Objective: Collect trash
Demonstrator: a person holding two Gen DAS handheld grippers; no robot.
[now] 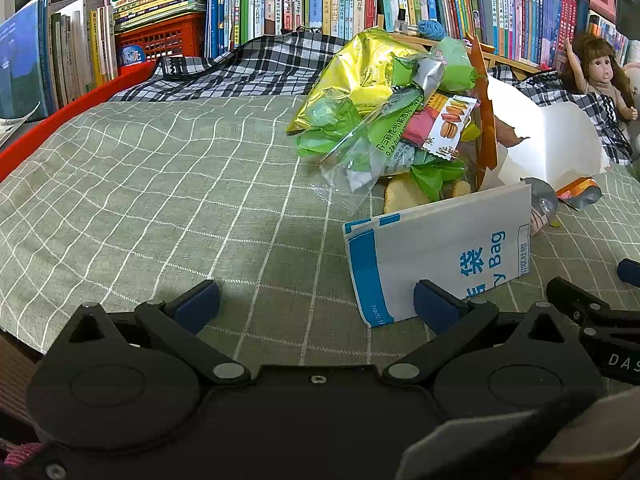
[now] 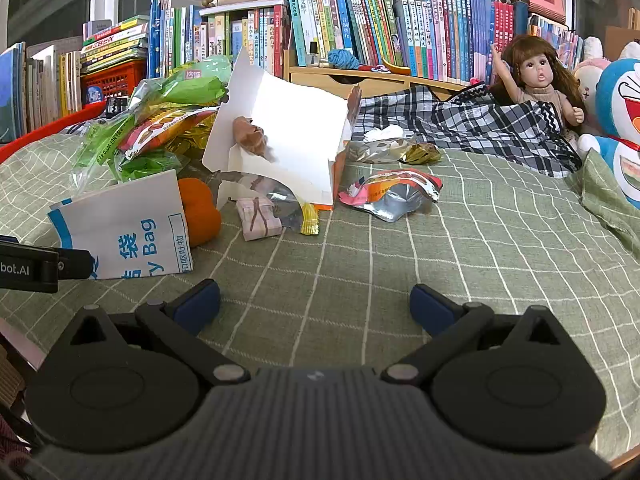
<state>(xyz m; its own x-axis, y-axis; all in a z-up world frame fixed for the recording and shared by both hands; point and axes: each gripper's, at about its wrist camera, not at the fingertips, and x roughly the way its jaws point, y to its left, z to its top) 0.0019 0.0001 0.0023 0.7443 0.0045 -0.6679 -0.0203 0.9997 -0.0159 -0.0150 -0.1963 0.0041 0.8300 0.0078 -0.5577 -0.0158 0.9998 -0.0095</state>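
Currently pre-grasp: left claw [image 1: 316, 304] and right claw [image 2: 316, 302] both wide, empty. White paper bag [image 2: 128, 228] lies on bed beside wrapper pile [image 1: 384, 120]. Next probably: grip bag, open it.

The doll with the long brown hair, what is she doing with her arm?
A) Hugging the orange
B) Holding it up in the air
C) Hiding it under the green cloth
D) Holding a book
B, the doll sits against the books beside the plaid cloth with one arm raised straight up, touching neither the orange nor any book.
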